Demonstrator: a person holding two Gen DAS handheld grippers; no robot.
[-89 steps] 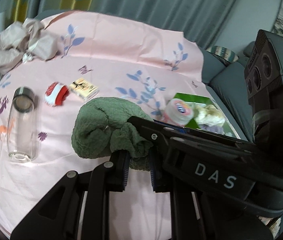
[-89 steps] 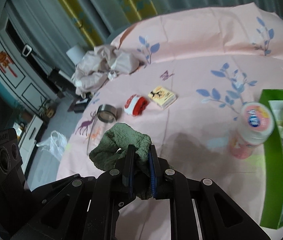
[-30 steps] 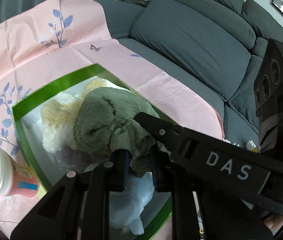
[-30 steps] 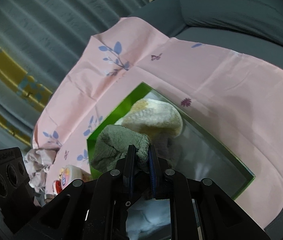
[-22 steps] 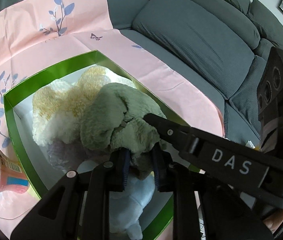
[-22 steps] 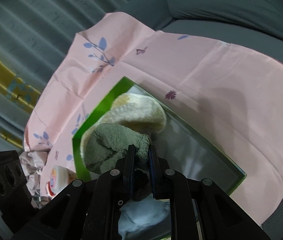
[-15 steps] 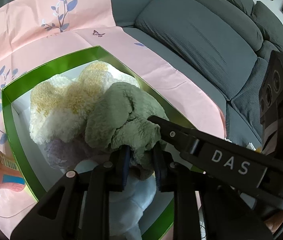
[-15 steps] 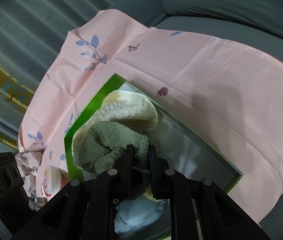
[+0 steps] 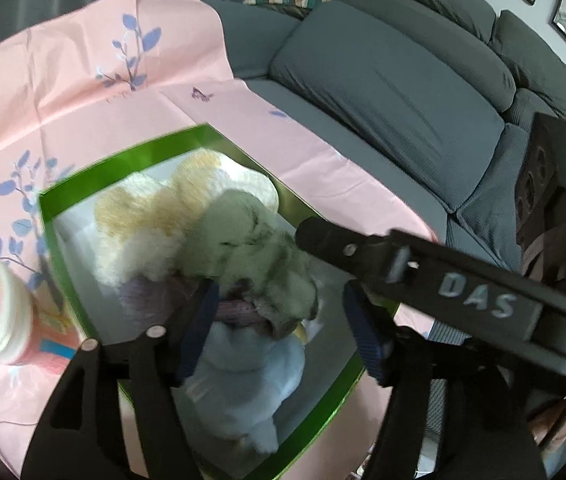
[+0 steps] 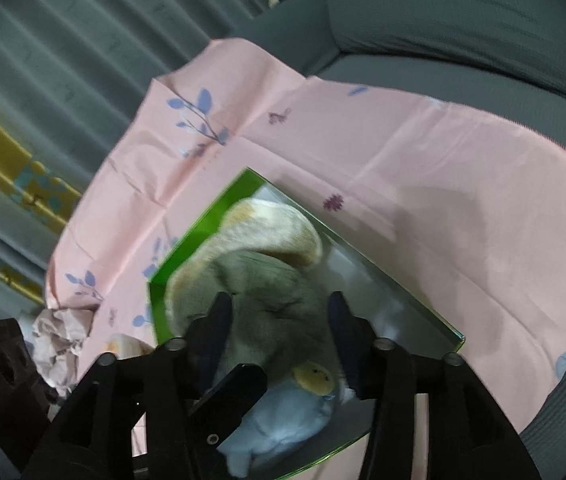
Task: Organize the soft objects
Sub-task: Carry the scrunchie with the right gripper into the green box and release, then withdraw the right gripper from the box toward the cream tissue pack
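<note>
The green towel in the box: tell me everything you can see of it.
The green towel is a fluffy sage-green terry cloth, bunched into a loose heap, not folded. It lies inside the green box, on top of a cream-and-yellow plush cloth and a purple cloth, with a pale blue plush toy just below it. Both the left gripper and the right gripper have just opened; their jaws straddle the towel without pinching it.

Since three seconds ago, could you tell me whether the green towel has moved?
Yes. The green towel went from the pink cloth into the green box.
</note>
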